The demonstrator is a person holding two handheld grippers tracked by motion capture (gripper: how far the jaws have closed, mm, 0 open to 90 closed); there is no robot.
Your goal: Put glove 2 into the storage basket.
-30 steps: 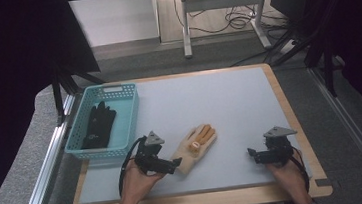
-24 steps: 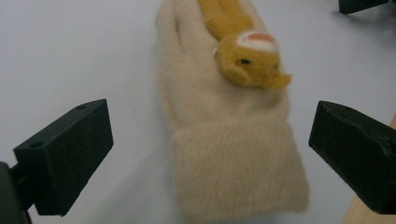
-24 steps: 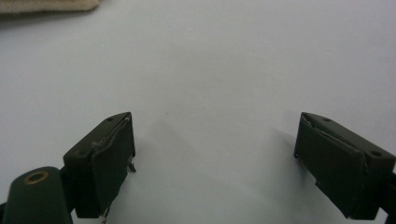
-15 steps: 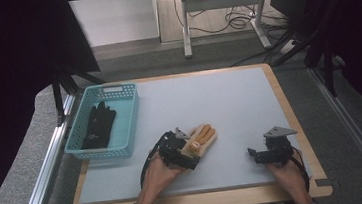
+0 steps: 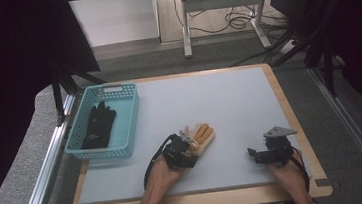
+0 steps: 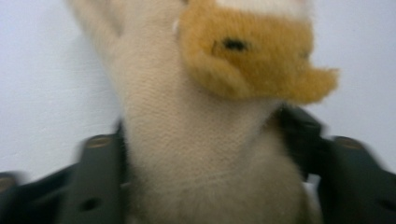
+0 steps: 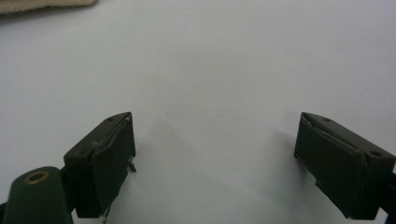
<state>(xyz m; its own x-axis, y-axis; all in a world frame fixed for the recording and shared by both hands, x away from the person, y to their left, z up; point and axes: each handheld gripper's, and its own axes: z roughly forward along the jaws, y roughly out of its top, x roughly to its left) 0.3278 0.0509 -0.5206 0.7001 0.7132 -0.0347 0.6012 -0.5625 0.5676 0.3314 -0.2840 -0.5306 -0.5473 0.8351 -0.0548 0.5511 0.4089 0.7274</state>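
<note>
A beige knitted glove (image 5: 201,135) with orange fingertips lies on the white mat, near its front middle. My left gripper (image 5: 185,150) has come down over the glove's cuff. Its jaws have just been closing, and in the left gripper view they press on both sides of the cuff (image 6: 196,154), with the orange fuzzy part above them. My right gripper (image 5: 255,155) rests at the front right of the mat. In the right gripper view its fingers (image 7: 109,158) stand wide apart over bare mat, and an edge of the glove (image 7: 42,4) shows at the top left.
A light blue basket (image 5: 118,92) stands at the mat's left edge with a black glove (image 5: 99,126) lying in it. The white mat (image 5: 219,98) sits in a wooden-rimmed tray. Metal rails run along both sides of the table.
My left gripper moved right from beside the glove onto its cuff, and its jaws closed in on the cuff. The right gripper has not moved.
</note>
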